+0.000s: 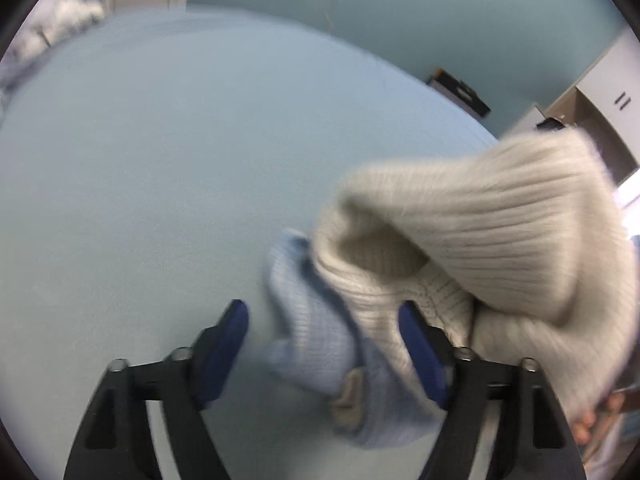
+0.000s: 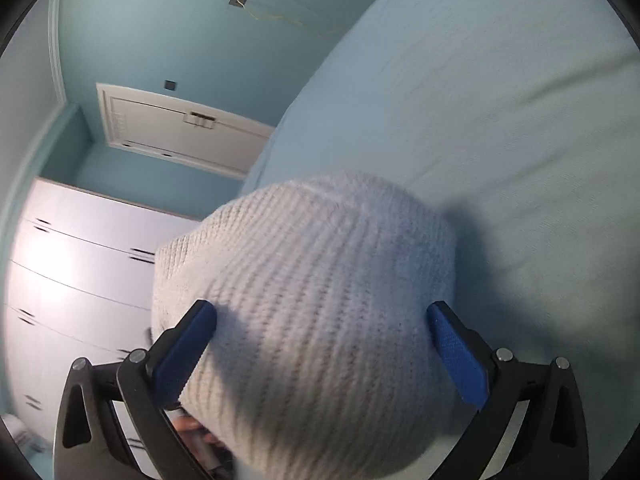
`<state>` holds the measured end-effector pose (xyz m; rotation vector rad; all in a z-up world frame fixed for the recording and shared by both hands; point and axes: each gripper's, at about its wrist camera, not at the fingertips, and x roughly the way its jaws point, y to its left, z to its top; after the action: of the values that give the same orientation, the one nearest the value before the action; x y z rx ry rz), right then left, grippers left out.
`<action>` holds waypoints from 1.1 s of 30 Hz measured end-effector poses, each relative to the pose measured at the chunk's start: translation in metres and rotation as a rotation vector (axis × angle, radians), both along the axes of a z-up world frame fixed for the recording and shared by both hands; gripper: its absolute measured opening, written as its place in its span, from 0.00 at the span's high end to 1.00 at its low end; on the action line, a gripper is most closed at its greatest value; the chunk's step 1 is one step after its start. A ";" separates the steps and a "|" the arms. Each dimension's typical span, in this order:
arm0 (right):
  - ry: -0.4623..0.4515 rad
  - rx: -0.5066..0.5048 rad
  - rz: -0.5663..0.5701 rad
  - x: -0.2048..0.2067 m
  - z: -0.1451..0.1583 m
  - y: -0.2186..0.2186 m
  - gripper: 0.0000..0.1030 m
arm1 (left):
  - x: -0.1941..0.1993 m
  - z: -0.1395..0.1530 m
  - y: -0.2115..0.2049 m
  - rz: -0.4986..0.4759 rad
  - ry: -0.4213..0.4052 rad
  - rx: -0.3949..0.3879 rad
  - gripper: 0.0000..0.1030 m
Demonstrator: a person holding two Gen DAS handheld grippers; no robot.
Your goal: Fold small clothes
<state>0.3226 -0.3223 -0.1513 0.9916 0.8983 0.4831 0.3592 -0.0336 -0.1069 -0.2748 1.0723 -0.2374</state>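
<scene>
Left tongs (image 1: 322, 316) are hanging over the bed (image 1: 160, 160) with jaws spread wide, gripping nothing. A cream knit (image 1: 500, 232), ribbed, is bunching up at the right of the left wrist view, draping over the right blue pad (image 1: 420, 352) and rising off the sheet. A blue knit (image 1: 312, 340) is lying between the two pads, partly tucked under the cream one, with a small tan tag (image 1: 350, 396) showing near its lower end. Bare fingers (image 1: 588, 420) are peeking out under the cream piece at lower right. This view is motion-blurred.

Right tongs (image 2: 322, 316) are also standing wide apart, with the cream knit (image 2: 312, 300) bulging up between the pads (image 2: 456, 352); cloth is touching the left pad, but the jaws aren't clamping it. Bed sheet (image 2: 500, 100) is filling the right side of the right wrist view. White drawers (image 2: 80, 272) and a white door (image 2: 180, 132) are sitting against the teal wall (image 2: 160, 20) at left.
</scene>
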 end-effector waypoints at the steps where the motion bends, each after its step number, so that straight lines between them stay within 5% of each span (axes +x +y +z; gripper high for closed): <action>1: -0.029 -0.049 -0.015 -0.004 0.015 0.004 0.00 | -0.008 0.015 0.003 -0.007 -0.041 0.018 0.22; 5: -0.168 -0.331 -0.028 -0.032 0.084 0.044 0.00 | -0.054 0.087 -0.012 -0.042 -0.273 0.126 0.00; 7: -0.180 -0.467 -0.050 -0.040 0.104 0.072 0.01 | -0.058 0.115 -0.026 -0.045 -0.400 0.153 0.00; 9: -0.183 -0.492 -0.001 -0.035 0.102 0.091 0.00 | -0.042 0.122 -0.051 -0.086 -0.418 0.221 0.00; 11: -0.148 -0.709 -0.013 -0.029 0.091 0.117 0.01 | -0.024 0.116 -0.060 -0.106 -0.376 0.365 0.00; 13: -0.149 -0.805 -0.024 -0.022 0.073 0.122 0.01 | -0.027 0.096 -0.059 -0.104 -0.340 0.454 0.00; 19: -0.128 -0.629 -0.037 -0.055 0.111 0.089 0.01 | -0.064 0.094 -0.046 -0.089 -0.283 0.498 0.00; 24: -0.138 -0.691 0.013 -0.099 0.146 0.086 0.01 | -0.119 0.099 -0.023 -0.036 -0.289 0.474 0.00; 30: -0.128 -0.745 -0.024 -0.136 0.118 0.087 0.01 | -0.161 0.103 -0.003 0.012 -0.327 0.460 0.00; 33: -0.155 -0.730 -0.056 -0.133 0.088 0.096 0.01 | -0.172 0.094 -0.003 0.014 -0.373 0.528 0.00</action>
<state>0.1896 -0.2261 -0.0638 0.3054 0.8116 0.1509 0.1871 -0.0365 -0.0125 0.2307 0.7284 0.0143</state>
